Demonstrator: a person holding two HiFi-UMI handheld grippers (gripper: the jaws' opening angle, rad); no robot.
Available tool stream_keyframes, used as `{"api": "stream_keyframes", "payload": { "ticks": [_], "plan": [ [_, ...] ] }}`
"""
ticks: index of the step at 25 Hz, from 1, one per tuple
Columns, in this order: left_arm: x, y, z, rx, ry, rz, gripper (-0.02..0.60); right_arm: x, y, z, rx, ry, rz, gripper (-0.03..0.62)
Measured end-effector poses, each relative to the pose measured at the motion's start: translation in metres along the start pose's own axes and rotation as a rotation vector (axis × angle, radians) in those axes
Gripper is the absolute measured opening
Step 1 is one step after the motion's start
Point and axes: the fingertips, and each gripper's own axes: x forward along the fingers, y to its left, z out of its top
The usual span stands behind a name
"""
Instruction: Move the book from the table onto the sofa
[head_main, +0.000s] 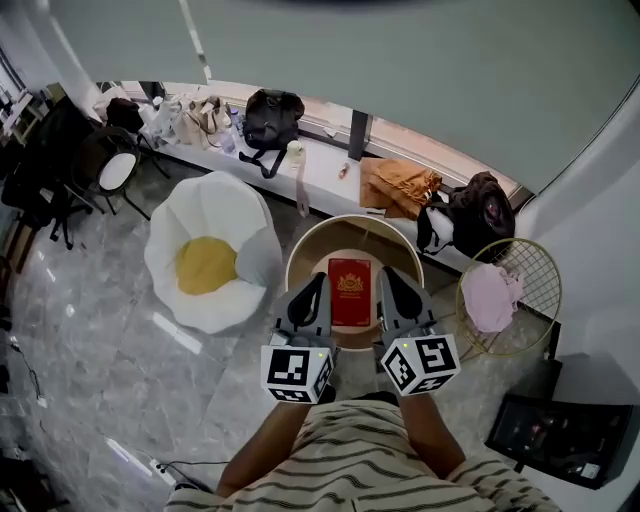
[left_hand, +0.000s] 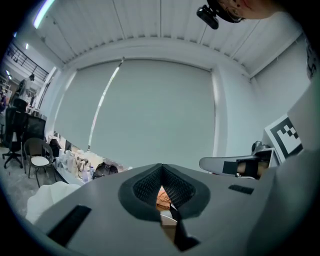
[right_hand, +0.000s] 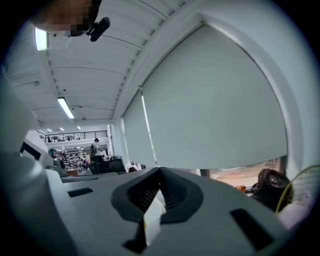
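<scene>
Round table, red book lying between left gripper and right gripper, both closed

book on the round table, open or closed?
Closed. The book lies flat on the round table, its red cover with a gold emblem facing up and no pages showing.

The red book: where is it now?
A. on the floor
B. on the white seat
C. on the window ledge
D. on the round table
D: in the head view the red book lies flat on the round table, not on the seat.
</scene>
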Motion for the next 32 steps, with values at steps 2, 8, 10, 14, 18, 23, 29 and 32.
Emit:
{"api": "stream_keyframes", "payload": {
  "ticks": [2,8,10,14,18,23,29,32],
  "plan": [
    [0.011,0.012,-0.006,-0.005,0.025,-0.029,0.005,0.013,-0.003,-0.007,0.007,0.019,-0.038,0.012],
    [0.043,0.039,-0.035,-0.041,0.092,-0.059,0.005,0.045,-0.019,-0.031,0.02,0.056,-0.101,0.012],
    [0.052,0.043,-0.045,-0.057,0.116,-0.058,0.005,0.052,-0.028,-0.041,0.029,0.08,-0.119,0.012],
    [0.076,0.047,-0.066,-0.082,0.153,-0.051,0.005,0.069,-0.046,-0.062,0.029,0.131,-0.118,0.012],
    [0.088,0.051,-0.099,-0.075,0.206,-0.032,0.005,0.073,-0.064,-0.097,0.06,0.193,-0.119,0.012],
    [0.102,0.059,-0.152,-0.118,0.289,-0.005,0.005,0.083,-0.09,-0.155,0.101,0.281,-0.138,0.012],
    [0.115,0.068,-0.213,-0.152,0.386,0.009,0.005,0.097,-0.115,-0.209,0.132,0.366,-0.141,0.012],
    [0.123,0.07,-0.24,-0.166,0.414,0.014,0.005,0.1,-0.126,-0.234,0.146,0.388,-0.153,0.012]
  ]
}}
